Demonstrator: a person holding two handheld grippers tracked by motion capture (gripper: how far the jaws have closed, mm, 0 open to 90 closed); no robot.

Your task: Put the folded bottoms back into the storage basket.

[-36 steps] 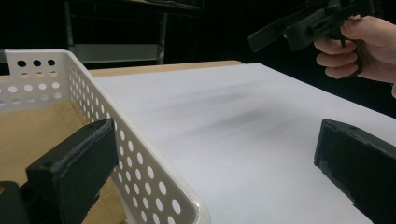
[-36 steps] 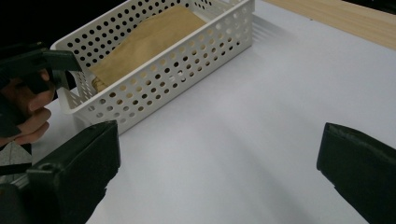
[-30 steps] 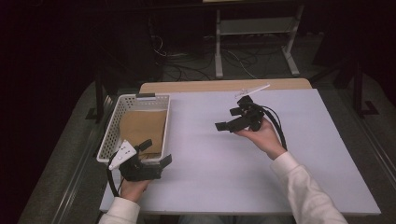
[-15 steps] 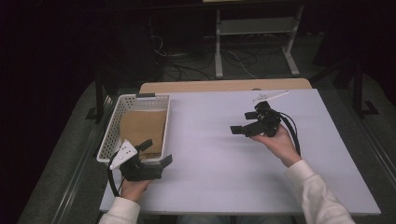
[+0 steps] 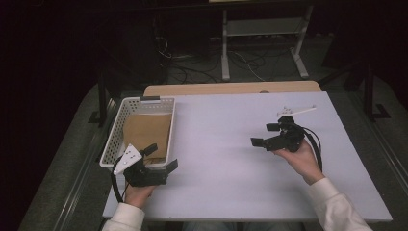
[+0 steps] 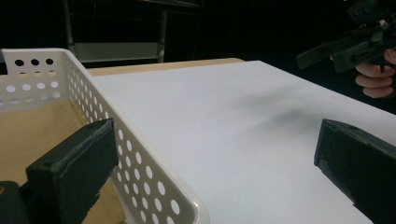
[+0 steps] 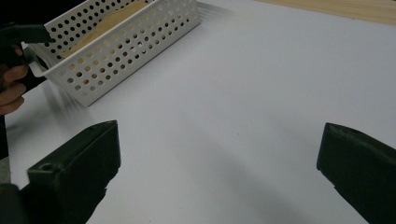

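Note:
A white perforated basket (image 5: 115,139) stands at the table's left side with a flat brown paper packet (image 5: 148,132) lying in it. My left gripper (image 5: 161,157) is open at the basket's near right corner. In the left gripper view its left jaw hangs over the packet (image 6: 32,126) inside the basket wall (image 6: 140,158), its right jaw over bare table, and nothing sits in the left gripper (image 6: 212,154). My right gripper (image 5: 262,134) is open and empty above the table's right half, pointing toward the basket (image 7: 130,46). Only white tabletop lies beneath the right gripper (image 7: 219,154).
The white tabletop (image 5: 221,159) is bare between the two hands. A wooden strip (image 5: 231,89) runs along its far edge. Behind it on the dark floor stand a white metal frame (image 5: 262,33) and loose cables (image 5: 245,60). The person's left hand (image 7: 11,88) is beside the basket.
The right gripper has travelled from the table's far middle to the right and nearer the person, staying open. The left gripper and the basket have not moved.

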